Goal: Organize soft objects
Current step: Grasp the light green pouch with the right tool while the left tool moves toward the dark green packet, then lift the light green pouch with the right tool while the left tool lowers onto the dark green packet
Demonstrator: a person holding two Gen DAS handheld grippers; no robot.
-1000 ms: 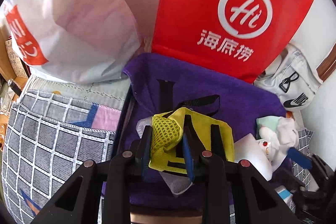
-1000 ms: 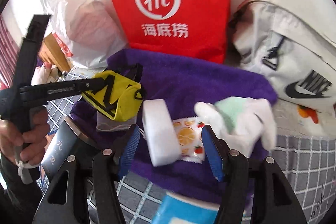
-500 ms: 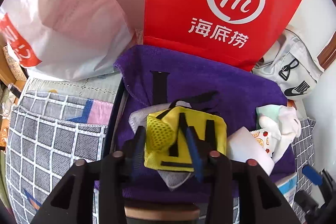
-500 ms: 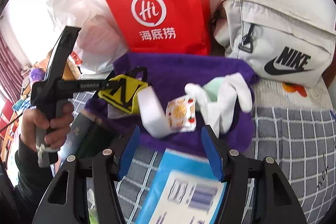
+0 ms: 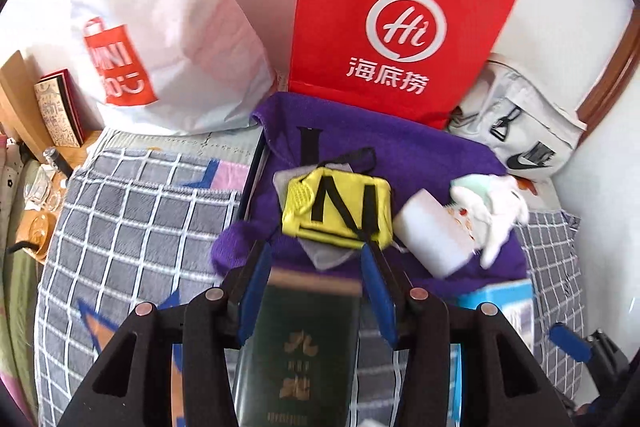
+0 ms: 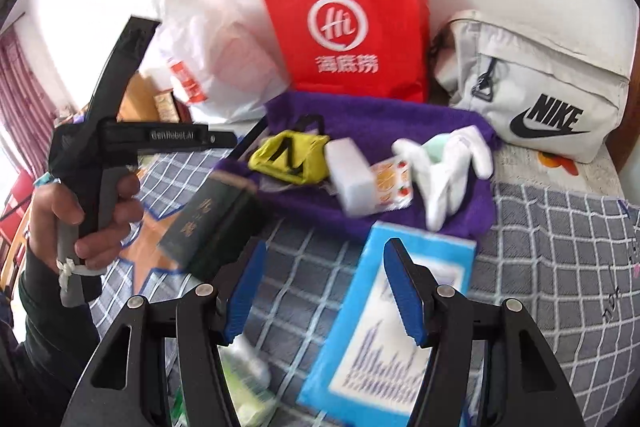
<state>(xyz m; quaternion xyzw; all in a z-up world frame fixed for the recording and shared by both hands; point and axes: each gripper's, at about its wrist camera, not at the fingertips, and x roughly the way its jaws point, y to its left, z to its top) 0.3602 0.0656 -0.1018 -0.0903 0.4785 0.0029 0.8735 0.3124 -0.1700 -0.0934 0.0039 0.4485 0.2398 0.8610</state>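
A yellow pouch with black straps [image 5: 338, 209] lies on a purple towel [image 5: 420, 155], with a white sponge block [image 5: 434, 237], a fruit-print sachet [image 6: 394, 181] and a white-and-mint plush [image 5: 494, 207] to its right. My left gripper [image 5: 316, 259] is open and empty, pulled back just short of the pouch, over a dark green booklet [image 5: 300, 351]. My right gripper [image 6: 324, 269] is open and empty, above the checked blanket and a blue tissue pack [image 6: 392, 331]. The pouch [image 6: 290, 157], towel [image 6: 384, 121], sponge [image 6: 350, 175] and plush [image 6: 446, 163] also show in the right wrist view.
A red paper bag [image 5: 400, 27], a white plastic bag [image 5: 160, 39] and a grey Nike bag [image 6: 536, 95] stand against the wall behind the towel. A grey checked blanket [image 5: 132, 219] covers the bed. Bottles and a box [image 5: 52, 111] sit at the far left.
My left gripper let go of the yellow pouch, which now lies on the towel, and drew back over the green booklet. My right gripper also drew back from the sponge, still open.
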